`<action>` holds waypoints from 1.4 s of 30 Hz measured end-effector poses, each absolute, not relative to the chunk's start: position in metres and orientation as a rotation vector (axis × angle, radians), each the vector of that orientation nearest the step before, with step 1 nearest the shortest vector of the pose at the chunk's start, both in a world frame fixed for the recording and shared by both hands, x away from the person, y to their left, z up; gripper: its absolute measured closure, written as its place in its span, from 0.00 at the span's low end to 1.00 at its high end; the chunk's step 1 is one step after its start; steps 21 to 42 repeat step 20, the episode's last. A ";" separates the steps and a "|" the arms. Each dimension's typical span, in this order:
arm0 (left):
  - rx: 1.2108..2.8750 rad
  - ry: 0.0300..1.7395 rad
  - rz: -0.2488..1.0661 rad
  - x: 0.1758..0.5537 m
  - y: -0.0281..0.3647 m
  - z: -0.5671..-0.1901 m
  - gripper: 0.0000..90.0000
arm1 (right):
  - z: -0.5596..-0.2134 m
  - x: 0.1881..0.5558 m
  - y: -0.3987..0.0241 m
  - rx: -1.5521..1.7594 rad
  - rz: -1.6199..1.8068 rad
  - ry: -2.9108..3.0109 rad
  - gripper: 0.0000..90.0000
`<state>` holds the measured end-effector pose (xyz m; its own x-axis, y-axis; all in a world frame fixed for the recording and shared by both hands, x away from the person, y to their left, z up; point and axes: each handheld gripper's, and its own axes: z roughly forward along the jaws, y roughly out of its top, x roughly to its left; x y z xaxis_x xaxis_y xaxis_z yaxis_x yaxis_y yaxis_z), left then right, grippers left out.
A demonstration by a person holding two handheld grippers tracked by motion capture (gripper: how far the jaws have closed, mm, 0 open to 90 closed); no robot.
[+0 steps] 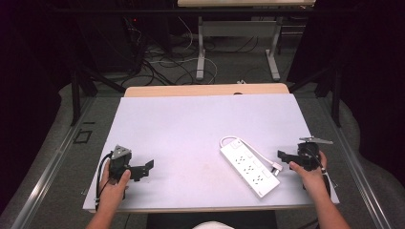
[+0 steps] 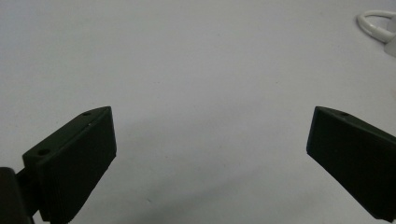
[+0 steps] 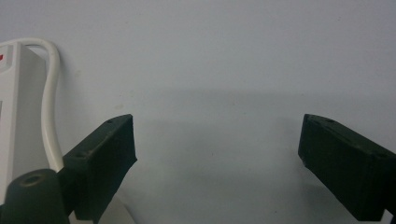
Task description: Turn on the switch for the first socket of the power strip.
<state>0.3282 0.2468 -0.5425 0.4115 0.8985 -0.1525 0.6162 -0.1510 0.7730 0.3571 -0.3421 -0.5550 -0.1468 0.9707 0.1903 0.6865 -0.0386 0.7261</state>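
Observation:
A white power strip (image 1: 249, 167) lies slanted on the white table top (image 1: 191, 119), right of centre. Its white cable (image 1: 239, 141) loops from the far end along its right side to a plug (image 1: 276, 168). My right gripper (image 1: 282, 156) rests just right of the plug, jaws pointing left and open with nothing between them. In the right gripper view its jaws (image 3: 217, 140) stand wide over bare table, with the strip (image 3: 14, 107) and cable (image 3: 49, 93) at the left. My left gripper (image 1: 145, 169) sits near the front left, open and empty (image 2: 210, 135). The cable loop (image 2: 373, 21) appears far off.
A wooden table edge (image 1: 205, 89) shows behind the white top. Beyond it, loose cables (image 1: 162, 67) lie on the floor near the legs of another table (image 1: 200, 52). Bare surface stretches between the two grippers and across the far half.

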 end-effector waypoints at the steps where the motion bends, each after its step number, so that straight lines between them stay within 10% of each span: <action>1: 1.867 1.297 0.444 0.328 0.247 -0.542 0.02 | -0.555 0.357 -0.342 1.746 1.015 1.862 0.12; 42: 1.869 1.298 0.440 0.329 0.247 -0.542 0.02 | -0.556 0.356 -0.345 1.762 1.012 1.843 0.13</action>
